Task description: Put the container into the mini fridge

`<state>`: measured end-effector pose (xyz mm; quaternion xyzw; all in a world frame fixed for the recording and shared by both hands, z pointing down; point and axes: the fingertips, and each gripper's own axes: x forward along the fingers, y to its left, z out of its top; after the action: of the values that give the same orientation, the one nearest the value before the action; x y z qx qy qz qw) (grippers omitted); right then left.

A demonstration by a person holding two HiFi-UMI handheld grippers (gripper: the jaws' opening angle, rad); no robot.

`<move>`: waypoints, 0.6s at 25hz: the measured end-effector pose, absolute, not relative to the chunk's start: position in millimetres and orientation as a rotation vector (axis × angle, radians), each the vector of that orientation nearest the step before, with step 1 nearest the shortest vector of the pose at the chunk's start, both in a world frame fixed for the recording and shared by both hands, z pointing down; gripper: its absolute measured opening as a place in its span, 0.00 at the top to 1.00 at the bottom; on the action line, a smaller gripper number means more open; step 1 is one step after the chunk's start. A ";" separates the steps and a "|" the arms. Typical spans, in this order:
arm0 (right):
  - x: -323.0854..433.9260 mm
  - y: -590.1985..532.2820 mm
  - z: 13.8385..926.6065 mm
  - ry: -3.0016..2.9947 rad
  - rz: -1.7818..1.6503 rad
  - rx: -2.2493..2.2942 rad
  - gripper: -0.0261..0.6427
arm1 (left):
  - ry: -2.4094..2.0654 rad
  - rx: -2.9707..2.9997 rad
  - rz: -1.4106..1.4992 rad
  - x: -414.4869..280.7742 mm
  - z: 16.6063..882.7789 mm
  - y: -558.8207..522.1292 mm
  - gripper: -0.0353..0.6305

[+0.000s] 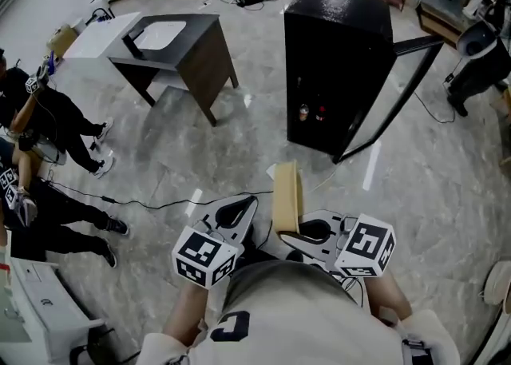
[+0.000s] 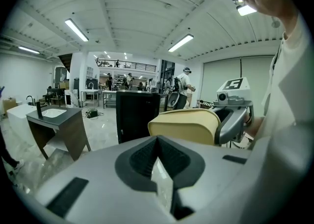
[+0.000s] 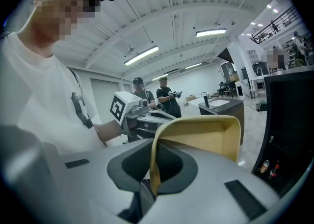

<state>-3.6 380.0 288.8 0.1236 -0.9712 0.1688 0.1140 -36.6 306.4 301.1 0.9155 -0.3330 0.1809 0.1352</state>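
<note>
A tan, open-topped container [image 1: 285, 194] stands on edge in front of me, with my right gripper [image 1: 286, 232] shut on its rim. In the right gripper view the container [image 3: 196, 137] rises from between the pads of that gripper [image 3: 153, 165]. My left gripper [image 1: 249, 200] hangs just left of the container, shut, with nothing in it. Its closed tips [image 2: 157, 139] show in the left gripper view, with the container [image 2: 184, 125] beyond. The black mini fridge [image 1: 339, 52] stands on the floor ahead, its door [image 1: 395, 96] swung open to the right. Small bottles [image 3: 265, 165] sit inside.
A dark table with a white basin [image 1: 172, 44] stands ahead to the left. People [image 1: 48, 116] sit on the floor at far left, near a cable [image 1: 152, 202]. A white unit [image 1: 40, 307] is at bottom left. Furniture and cables line the back.
</note>
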 end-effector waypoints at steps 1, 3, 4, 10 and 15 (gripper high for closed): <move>-2.3 376.6 291.2 -2.837 0.498 0.378 0.92 | -0.949 2.656 0.525 -34.5 303.6 302.8 0.87; -2.2 367.2 296.2 -2.814 0.497 0.412 0.92 | -0.921 2.664 0.527 -33.7 308.0 291.8 0.86; -3.1 361.5 298.5 -2.802 0.495 0.429 0.92 | -0.908 2.671 0.529 -34.3 309.6 285.0 0.86; -19.3 311.7 310.0 -2.732 0.515 0.536 0.92 | -0.835 2.710 0.521 -52.7 314.4 231.5 0.86; -51.9 265.0 315.9 -2.650 0.494 0.600 0.92 | -0.794 2.735 0.476 -90.8 310.6 178.1 0.86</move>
<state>-51.9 265.0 315.9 0.2134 -0.9423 0.1757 0.1889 -90.8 178.1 310.6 0.9396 -0.2728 0.1636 0.1266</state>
